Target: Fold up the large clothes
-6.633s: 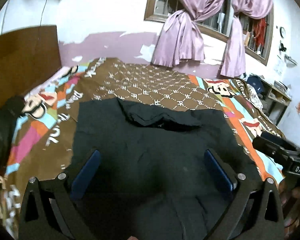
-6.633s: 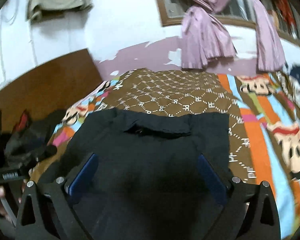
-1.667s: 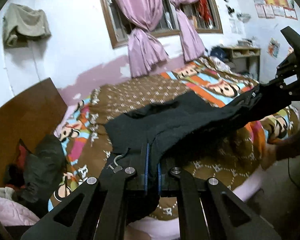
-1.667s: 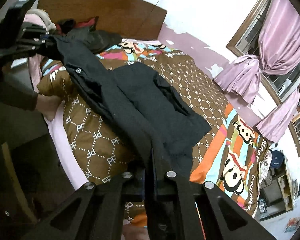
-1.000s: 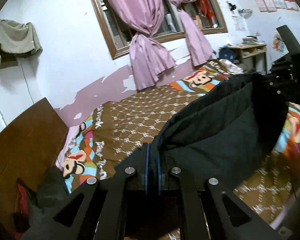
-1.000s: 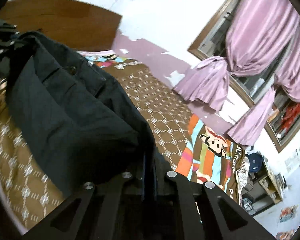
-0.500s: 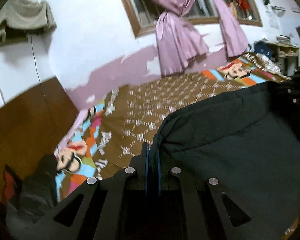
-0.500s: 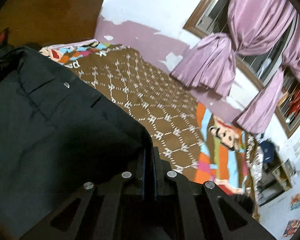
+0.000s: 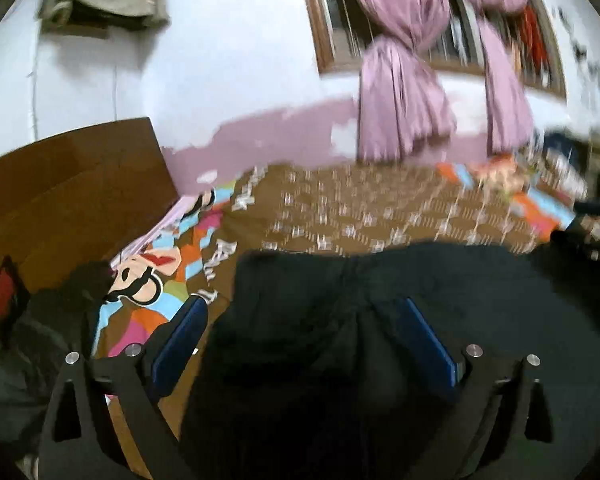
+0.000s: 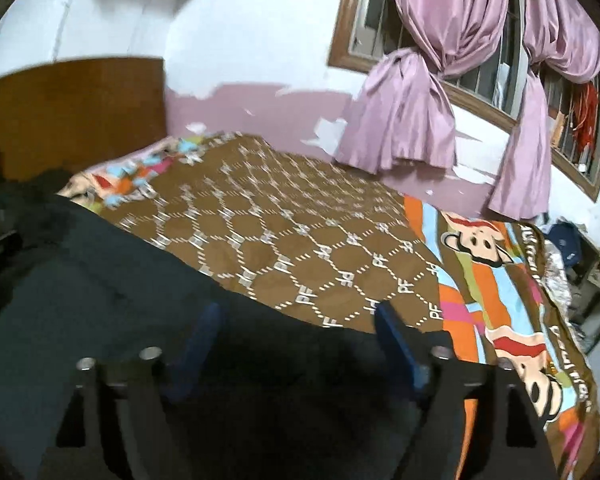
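Both jaws stand spread with nothing between them: the left gripper (image 9: 302, 332) and right gripper (image 10: 296, 332) hover over the black garment (image 9: 380, 320), which lies on the bedspread (image 10: 300, 232) from about 3 to 9 o'clock. One fold looks laid down, so the next move calls for pinching a fresh edge. Its cloth is dark, thick and softly creased.

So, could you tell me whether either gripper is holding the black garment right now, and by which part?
Neither holds anything. The left gripper and the right gripper both stand open above the black garment, which lies on the bed.
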Motion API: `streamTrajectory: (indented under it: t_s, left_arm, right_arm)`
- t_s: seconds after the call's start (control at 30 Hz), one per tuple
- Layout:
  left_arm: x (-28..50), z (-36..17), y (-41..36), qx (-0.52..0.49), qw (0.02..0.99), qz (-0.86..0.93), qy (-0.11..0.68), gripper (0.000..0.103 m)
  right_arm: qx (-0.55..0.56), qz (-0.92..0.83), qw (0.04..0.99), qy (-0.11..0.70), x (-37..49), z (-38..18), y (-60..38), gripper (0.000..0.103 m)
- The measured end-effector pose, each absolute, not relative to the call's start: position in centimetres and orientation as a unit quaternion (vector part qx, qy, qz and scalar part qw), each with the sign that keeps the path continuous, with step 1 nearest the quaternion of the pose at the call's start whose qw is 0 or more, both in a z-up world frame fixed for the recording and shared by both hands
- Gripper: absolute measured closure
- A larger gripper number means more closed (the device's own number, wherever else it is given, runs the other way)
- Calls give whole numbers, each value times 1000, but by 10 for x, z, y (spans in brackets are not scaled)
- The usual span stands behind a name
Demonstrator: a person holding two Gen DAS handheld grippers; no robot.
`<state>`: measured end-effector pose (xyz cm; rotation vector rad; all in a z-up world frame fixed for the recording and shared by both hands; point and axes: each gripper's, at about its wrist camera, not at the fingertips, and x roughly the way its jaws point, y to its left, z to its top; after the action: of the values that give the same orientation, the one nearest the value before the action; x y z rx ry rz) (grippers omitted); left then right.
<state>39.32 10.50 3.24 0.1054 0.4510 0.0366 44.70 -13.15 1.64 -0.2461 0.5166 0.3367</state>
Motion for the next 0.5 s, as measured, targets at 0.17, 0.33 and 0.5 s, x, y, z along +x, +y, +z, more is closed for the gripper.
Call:
streamTrajectory:
  t_s: [0.17,0.33,0.5]
  left_arm:
    - [351,44,117,5,979,-25,204,8]
    - [314,50,109,-28,979,-84,185,5]
    - [341,32,68,17,957,-132,259,4]
  right_arm:
    - [-74,208,944,244,406,15,-154,5]
    - [14,242,927,286,384,-16,-183,5]
    - [18,248,911,329,392,-44,-175,5]
